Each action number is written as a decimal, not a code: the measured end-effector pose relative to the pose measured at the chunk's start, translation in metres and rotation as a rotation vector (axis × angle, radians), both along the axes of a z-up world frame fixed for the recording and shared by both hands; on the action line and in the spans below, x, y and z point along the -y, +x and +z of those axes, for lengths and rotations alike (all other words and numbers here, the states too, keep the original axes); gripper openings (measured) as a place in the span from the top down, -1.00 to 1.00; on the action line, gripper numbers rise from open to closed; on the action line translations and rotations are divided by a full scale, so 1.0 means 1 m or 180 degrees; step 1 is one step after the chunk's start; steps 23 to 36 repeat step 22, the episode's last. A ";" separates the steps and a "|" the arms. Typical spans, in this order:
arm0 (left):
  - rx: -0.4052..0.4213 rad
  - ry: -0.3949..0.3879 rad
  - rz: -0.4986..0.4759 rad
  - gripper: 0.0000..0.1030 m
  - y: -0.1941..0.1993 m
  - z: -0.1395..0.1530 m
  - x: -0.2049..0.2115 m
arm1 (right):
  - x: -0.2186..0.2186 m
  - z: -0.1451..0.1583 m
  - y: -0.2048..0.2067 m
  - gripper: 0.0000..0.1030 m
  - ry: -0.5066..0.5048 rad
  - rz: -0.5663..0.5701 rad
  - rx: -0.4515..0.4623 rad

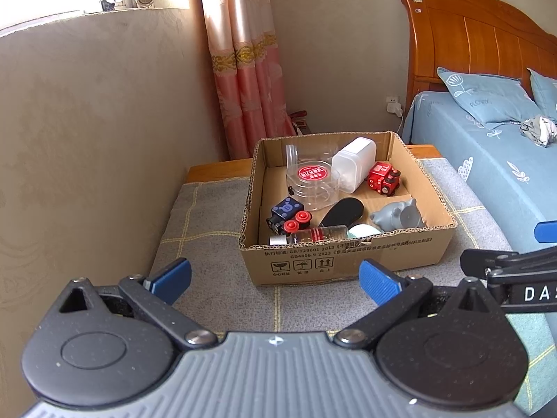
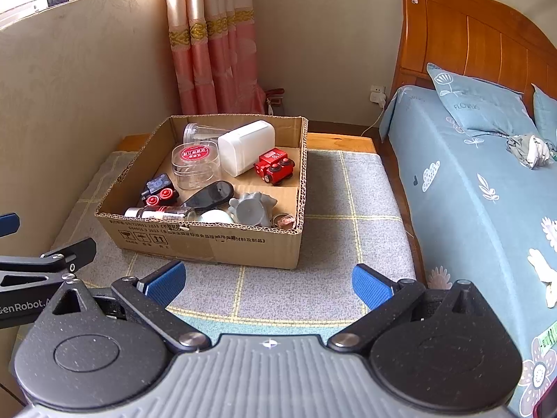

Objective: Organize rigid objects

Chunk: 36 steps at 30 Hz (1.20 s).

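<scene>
A cardboard box (image 1: pixel 348 261) (image 2: pixel 209 244) sits on a grey checked mat. Inside lie a red toy train (image 1: pixel 384 178) (image 2: pixel 275 166), a dark blue toy with red wheels (image 1: pixel 287 214) (image 2: pixel 158 190), a clear round tub with a red label (image 1: pixel 313 183) (image 2: pixel 195 165), a white canister (image 1: pixel 353 163) (image 2: pixel 245 146), a black oval piece (image 1: pixel 343 210) (image 2: pixel 210 193), a grey animal figure (image 1: pixel 398 214) (image 2: pixel 252 209) and a small bottle (image 1: pixel 313 235) (image 2: pixel 160 213). My left gripper (image 1: pixel 275 280) and right gripper (image 2: pixel 268 284) are both open and empty, in front of the box.
The grey mat (image 2: pixel 348 209) covers a low wooden platform in a room corner. A bed with a blue sheet (image 2: pixel 470 191) and a wooden headboard stands at the right. A pink curtain (image 1: pixel 243 69) hangs behind the box. The wall runs along the left.
</scene>
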<state>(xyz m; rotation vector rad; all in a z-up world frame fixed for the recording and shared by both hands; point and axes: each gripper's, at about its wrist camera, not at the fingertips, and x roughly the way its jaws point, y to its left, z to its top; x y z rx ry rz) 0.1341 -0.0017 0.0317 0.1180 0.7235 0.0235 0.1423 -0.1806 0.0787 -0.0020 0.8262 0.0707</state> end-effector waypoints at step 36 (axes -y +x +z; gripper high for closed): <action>-0.0007 -0.0016 0.0026 -0.99 -0.002 0.003 0.000 | 0.001 0.003 -0.001 -1.00 0.0007 0.0002 0.0025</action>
